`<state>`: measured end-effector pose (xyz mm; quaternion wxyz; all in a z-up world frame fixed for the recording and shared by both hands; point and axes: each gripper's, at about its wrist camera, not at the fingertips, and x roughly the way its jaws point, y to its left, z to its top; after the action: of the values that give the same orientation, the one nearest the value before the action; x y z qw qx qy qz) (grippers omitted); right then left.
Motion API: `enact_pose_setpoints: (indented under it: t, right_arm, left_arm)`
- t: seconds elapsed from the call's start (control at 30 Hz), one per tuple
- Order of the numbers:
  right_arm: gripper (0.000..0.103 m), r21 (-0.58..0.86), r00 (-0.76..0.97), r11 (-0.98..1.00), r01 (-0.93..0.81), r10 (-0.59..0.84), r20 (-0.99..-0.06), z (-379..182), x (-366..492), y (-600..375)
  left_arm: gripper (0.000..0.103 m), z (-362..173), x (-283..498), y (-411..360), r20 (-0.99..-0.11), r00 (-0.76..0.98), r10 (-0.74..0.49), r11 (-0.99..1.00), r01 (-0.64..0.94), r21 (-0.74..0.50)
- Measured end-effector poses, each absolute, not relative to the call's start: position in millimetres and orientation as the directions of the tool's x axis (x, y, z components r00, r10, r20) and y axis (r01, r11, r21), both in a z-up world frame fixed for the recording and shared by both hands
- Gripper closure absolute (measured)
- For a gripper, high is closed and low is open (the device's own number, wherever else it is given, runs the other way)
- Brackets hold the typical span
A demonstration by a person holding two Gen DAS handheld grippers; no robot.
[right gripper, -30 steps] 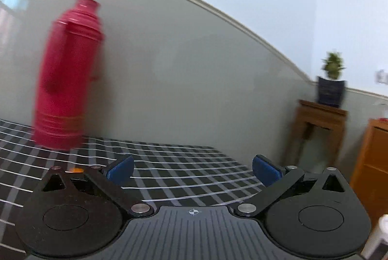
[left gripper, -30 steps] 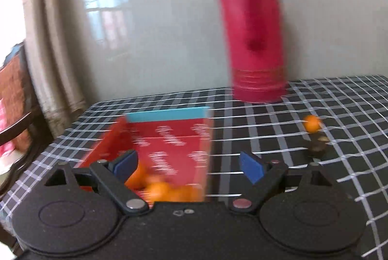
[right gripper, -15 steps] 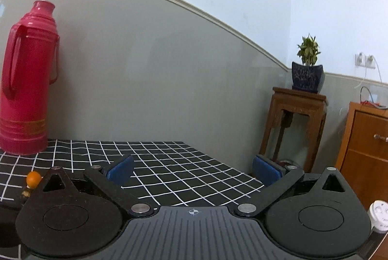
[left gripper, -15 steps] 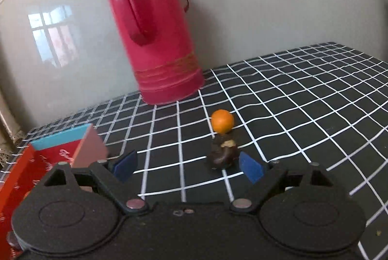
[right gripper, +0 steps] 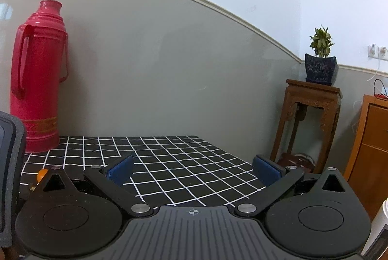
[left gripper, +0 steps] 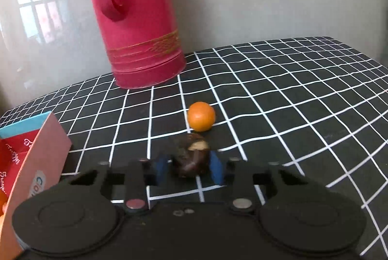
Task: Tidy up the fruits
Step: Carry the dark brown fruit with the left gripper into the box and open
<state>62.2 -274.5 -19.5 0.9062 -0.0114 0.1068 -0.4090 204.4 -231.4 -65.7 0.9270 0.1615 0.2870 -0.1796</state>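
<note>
A dark brown chestnut-like fruit [left gripper: 191, 158] lies on the black checked tablecloth [left gripper: 278, 95]. My left gripper [left gripper: 189, 166] is closing its jaws, and its blue pads [left gripper: 160, 168] sit against both sides of the fruit. Just beyond it lies a small orange fruit [left gripper: 201, 115], which also peeks out at the left of the right wrist view [right gripper: 43, 174]. At the left edge stands a red cardboard box [left gripper: 36, 158] with orange fruit inside. My right gripper [right gripper: 192, 169] hangs open over the cloth with nothing between its fingers.
A tall red thermos [left gripper: 138, 17] stands against the grey wall behind the fruits, and shows in the right wrist view too [right gripper: 36, 78]. Past the table's right edge are a wooden stand [right gripper: 312, 119] with a potted plant [right gripper: 320, 58] and a wooden cabinet [right gripper: 373, 143].
My left gripper swung right, away from the red box, and dropped down over the dark fruit. Its jaws went from wide apart to closed on the fruit. The right gripper shifted slightly and stays open.
</note>
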Motion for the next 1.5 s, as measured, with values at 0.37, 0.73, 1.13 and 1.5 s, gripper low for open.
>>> enact_pose_setpoints:
  t: [0.37, 0.73, 1.13, 1.5]
  right_arm:
    - [0.000, -0.104, 0.652, 0.674, 0.732, -0.736, -0.181, -19.1, 59.0, -275.3]
    - [0.000, -0.088, 0.695, 0.716, 0.692, -0.695, -0.184, -14.9, 61.4, -260.9]
    - [0.000, -0.076, 0.786, 0.805, 0.589, -0.592, -0.178, -9.1, 78.0, -212.0]
    - [0.000, -0.117, 0.845, 0.869, 0.481, -0.495, -0.203, -17.2, 105.3, -164.3]
  left_arm:
    - [0.079, -54.8, 185.0, -225.4, -0.496, 0.839, -0.225, 0.883, 0.391, 0.261]
    - [0.079, -22.8, 174.2, -169.4, -0.406, 0.906, -0.124, 0.935, 0.243, 0.257]
    - [0.079, -3.9, 184.0, -70.2, -0.453, 0.889, 0.063, 0.977, 0.037, 0.208]
    - [0.078, -1.5, 192.4, -0.4, -0.518, 0.838, 0.174, 0.980, -0.094, 0.177]
